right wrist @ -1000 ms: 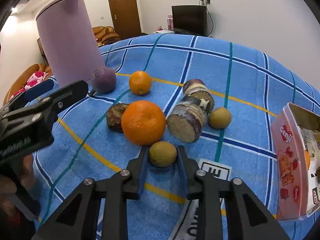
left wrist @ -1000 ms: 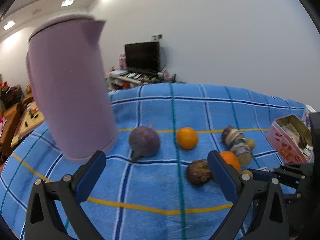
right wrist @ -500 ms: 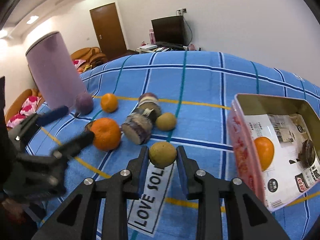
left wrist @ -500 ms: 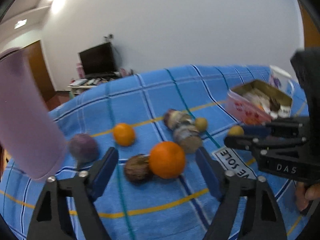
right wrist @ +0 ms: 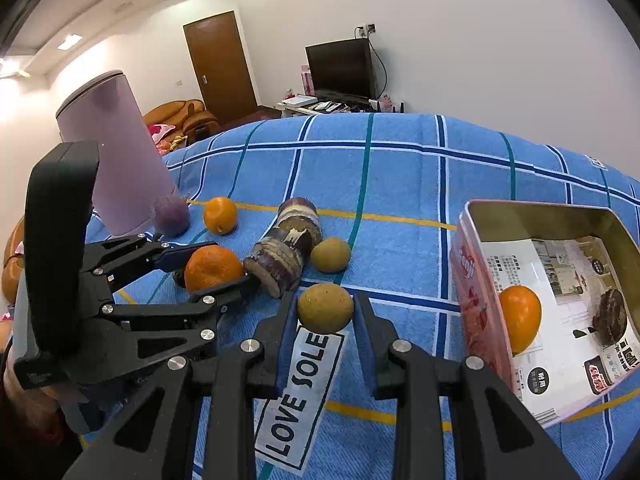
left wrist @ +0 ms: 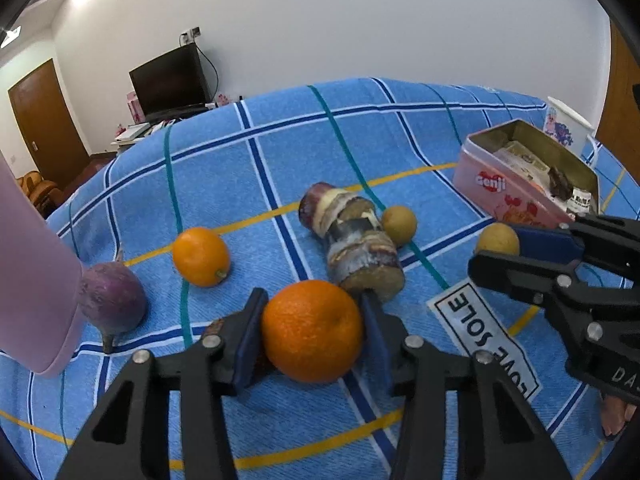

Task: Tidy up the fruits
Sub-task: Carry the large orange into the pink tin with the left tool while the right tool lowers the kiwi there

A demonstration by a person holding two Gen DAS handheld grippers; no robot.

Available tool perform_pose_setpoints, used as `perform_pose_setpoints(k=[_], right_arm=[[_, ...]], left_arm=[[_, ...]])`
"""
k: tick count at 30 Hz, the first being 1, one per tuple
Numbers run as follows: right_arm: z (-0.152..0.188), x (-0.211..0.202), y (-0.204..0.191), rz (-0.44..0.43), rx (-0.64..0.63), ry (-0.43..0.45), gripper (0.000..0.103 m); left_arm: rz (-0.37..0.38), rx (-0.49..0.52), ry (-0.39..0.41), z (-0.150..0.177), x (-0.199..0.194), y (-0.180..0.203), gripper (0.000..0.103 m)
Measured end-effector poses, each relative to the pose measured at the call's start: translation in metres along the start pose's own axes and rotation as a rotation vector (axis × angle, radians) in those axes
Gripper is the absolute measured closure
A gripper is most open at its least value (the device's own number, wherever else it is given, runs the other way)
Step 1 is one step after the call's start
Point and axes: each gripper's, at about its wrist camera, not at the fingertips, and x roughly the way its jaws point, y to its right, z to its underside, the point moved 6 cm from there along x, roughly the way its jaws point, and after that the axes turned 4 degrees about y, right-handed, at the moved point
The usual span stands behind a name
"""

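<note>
My left gripper point(left wrist: 312, 330) is shut on a large orange point(left wrist: 312, 330), low over the blue checked cloth; it also shows in the right wrist view point(right wrist: 212, 266). My right gripper point(right wrist: 325, 307) is shut on a small yellow-brown fruit point(right wrist: 325, 307) and holds it above the cloth, left of the pink tin point(right wrist: 476, 300). The tin holds an orange point(right wrist: 519, 316) and a dark brown fruit point(right wrist: 610, 314). On the cloth lie a smaller orange point(left wrist: 200, 256), a purple round fruit point(left wrist: 112, 304), another yellow-brown fruit point(left wrist: 399, 224) and a mottled brown-purple log point(left wrist: 352, 240).
A tall pink jug point(right wrist: 112, 160) stands at the left of the cloth, next to the purple fruit. A white "LOVE SOLE" label point(right wrist: 304, 392) is sewn on the cloth under my right gripper. A dark fruit lies partly hidden behind the left gripper's finger point(left wrist: 218, 326).
My left gripper has closed on the large orange; it was open around it before. My right gripper has carried the yellow-brown fruit right, nearer the pink tin.
</note>
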Motion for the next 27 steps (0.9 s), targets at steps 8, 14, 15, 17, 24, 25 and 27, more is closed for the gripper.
perform_pose_setpoints(k=[8,14,15,17,24,25,27], right_arm=[[-0.005,-0.009,0.001,0.015,-0.014,0.055,0.073],[-0.013,-0.023,-0.001,0.023,-0.034,0.121,0.073],[-0.014,-0.025,-0.001,0.028,-0.040,0.129,0.073],[-0.015,-0.029,-0.001,0.040,-0.053,0.151,0.073],[-0.024,-0.046,0.006,0.082,-0.076,0.209,0.073],[-0.024,-0.048,0.009,0.087,-0.078,0.213,0.073],[-0.023,-0.052,0.017,0.105,-0.086,0.222,0.073]], left_arm=[[-0.070,-0.097,0.180,-0.006,-0.037,-0.021,0.055],[-0.119,-0.196,0.244,-0.008,-0.049,-0.023,0.055],[-0.139,-0.188,0.250,-0.008,-0.051,-0.019,0.055],[-0.154,-0.195,0.259,-0.008,-0.056,-0.015,0.055],[-0.178,-0.212,0.253,-0.014,-0.056,0.009,0.055],[-0.178,-0.210,0.256,-0.015,-0.057,0.012,0.055],[-0.179,-0.204,0.266,-0.019,-0.060,0.021,0.055]])
